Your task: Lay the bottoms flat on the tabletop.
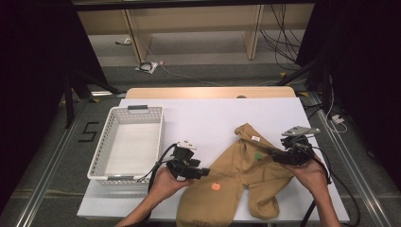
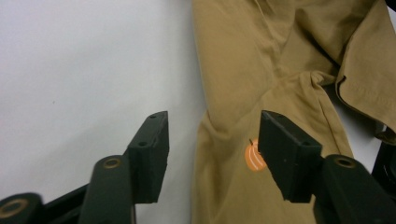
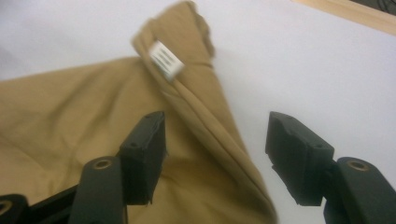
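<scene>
- White table top (image 1: 213,118) with a wooden far edge, standing on a grey floor; cables trail across the floor behind it, and dark curtains close both sides.
- Tan trousers (image 1: 236,175) lie flat on the near right part of the table, waist toward the far side, legs reaching toward the near edge.
- Small orange pumpkin print (image 1: 216,186) on the left trouser leg; white label (image 1: 256,138) at the waistband.
- White perforated basket (image 1: 127,144) stands at the left of the table, well apart from the trousers.
- Left gripper (image 1: 201,172), held in the person's left hand, sits at the left edge of the trousers; its jaws stand apart, released, with the cloth edge and pumpkin print (image 2: 253,157) visible between them and no pad pressing.
- Right gripper (image 1: 279,156), held in the right hand, sits at the right side near the waistband; jaws likewise released, spread over the folded cloth edge (image 3: 219,140) below the label (image 3: 166,59).
</scene>
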A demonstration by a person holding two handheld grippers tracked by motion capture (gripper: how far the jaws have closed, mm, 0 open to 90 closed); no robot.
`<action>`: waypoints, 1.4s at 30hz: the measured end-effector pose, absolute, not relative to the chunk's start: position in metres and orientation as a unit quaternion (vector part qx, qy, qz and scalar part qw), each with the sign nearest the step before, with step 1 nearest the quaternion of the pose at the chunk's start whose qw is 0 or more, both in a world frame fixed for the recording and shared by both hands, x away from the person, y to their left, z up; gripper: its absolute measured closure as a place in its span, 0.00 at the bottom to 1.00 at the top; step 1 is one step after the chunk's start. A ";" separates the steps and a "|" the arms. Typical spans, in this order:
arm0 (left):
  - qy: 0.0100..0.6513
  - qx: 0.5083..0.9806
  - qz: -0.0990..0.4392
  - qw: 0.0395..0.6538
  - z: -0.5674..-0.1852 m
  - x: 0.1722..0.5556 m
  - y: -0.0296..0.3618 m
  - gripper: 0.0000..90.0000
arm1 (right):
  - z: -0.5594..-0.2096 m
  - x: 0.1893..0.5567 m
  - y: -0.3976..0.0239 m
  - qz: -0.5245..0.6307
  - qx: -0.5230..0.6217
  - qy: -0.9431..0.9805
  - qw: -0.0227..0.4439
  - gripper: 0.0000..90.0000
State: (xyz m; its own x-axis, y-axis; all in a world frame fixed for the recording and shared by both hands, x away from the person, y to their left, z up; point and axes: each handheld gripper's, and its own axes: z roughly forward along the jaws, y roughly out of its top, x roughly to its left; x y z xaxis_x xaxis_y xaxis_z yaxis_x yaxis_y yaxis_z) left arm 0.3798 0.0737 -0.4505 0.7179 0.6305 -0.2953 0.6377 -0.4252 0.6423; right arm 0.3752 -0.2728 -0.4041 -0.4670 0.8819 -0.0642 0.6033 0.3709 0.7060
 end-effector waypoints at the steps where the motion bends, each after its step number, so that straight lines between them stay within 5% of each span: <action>1: 0.374 0.845 -0.004 0.382 -0.451 0.381 0.072 0.44 | -0.403 0.377 -0.267 0.315 0.459 0.801 0.219 0.43; 7: 0.379 0.842 0.000 0.384 -0.455 0.385 0.066 0.32 | -0.400 0.385 -0.245 0.318 0.443 0.810 0.217 0.41; 18: 0.384 0.839 -0.006 0.386 -0.458 0.398 0.058 0.34 | -0.414 0.407 -0.212 0.264 0.422 0.834 0.238 0.52; 21: 0.383 0.840 -0.009 0.385 -0.459 0.397 0.057 0.34 | -0.420 0.411 -0.209 0.244 0.426 0.837 0.243 0.60; 27: 0.389 0.836 -0.009 0.387 -0.459 0.396 0.062 0.34 | -0.423 0.411 -0.214 0.223 0.431 0.835 0.260 0.96; 42: 0.398 0.829 0.002 0.394 -0.452 0.396 0.076 0.32 | -0.418 0.380 -0.303 0.281 0.521 0.774 0.225 0.98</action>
